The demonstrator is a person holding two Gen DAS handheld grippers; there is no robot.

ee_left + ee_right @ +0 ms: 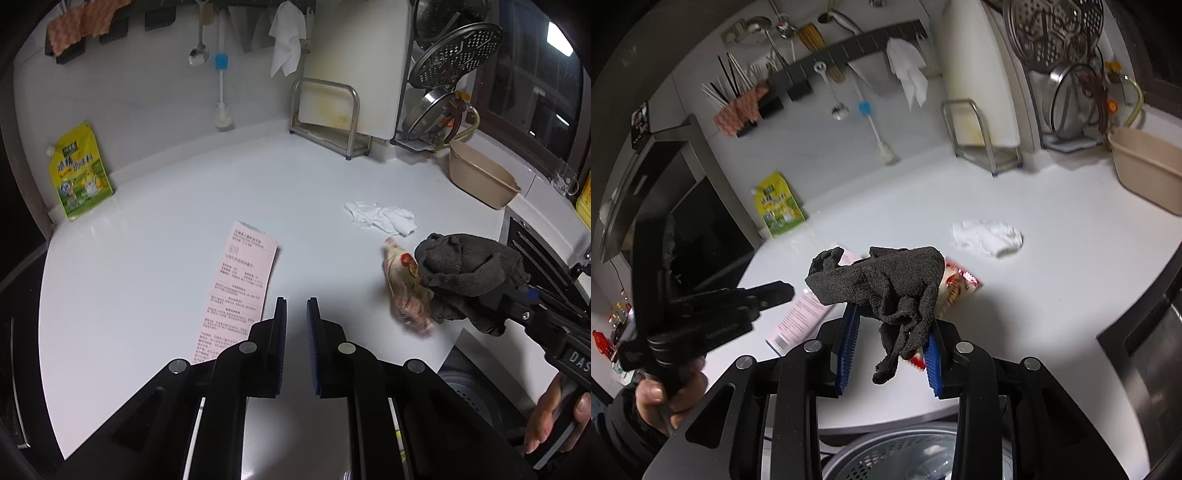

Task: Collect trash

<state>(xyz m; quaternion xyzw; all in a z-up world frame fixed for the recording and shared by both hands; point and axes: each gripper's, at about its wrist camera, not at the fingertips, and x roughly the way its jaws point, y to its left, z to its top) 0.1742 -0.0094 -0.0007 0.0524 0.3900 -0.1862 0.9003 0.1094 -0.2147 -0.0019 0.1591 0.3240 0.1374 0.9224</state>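
We hold the right hand-held gripper (pixel 892 343) clamped on a dark cloth (pixel 886 288). The left hand-held gripper (pixel 296 314) is narrowly parted, empty. Next, we likely sweep the wrapper (pixel 404 286) off the counter (pixel 166 221).

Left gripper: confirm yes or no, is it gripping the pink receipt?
No: the left gripper holds nothing between its fingers, and the pink receipt lies flat on the counter beside it.

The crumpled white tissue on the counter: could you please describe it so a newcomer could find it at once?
On the white countertop, look in front of the beige basin. The crumpled white tissue lies there, beyond the snack wrapper; unlike the flat pink receipt, it is wadded and unprinted.
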